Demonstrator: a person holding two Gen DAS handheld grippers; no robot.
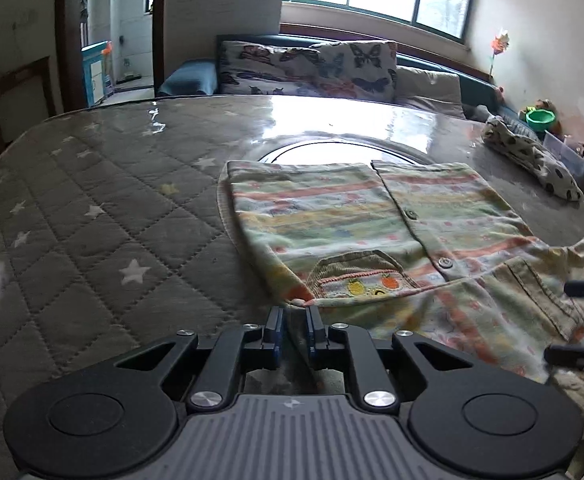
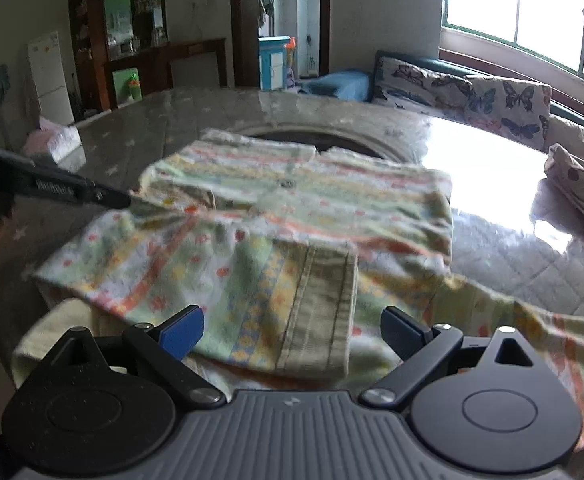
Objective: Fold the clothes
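Note:
A striped pastel child's shirt with buttons and an embroidered pocket lies on the quilted star-patterned table. My left gripper is shut on the shirt's near fold edge by the pocket. In the right wrist view the same shirt spreads under my right gripper, whose jaws stand wide open over a sleeve with a corduroy cuff. The left gripper's body shows at the left, touching the shirt.
A spotted garment lies bunched at the table's far right, also in the right wrist view. A sofa with butterfly cushions stands behind the table. A green bowl sits at the far right.

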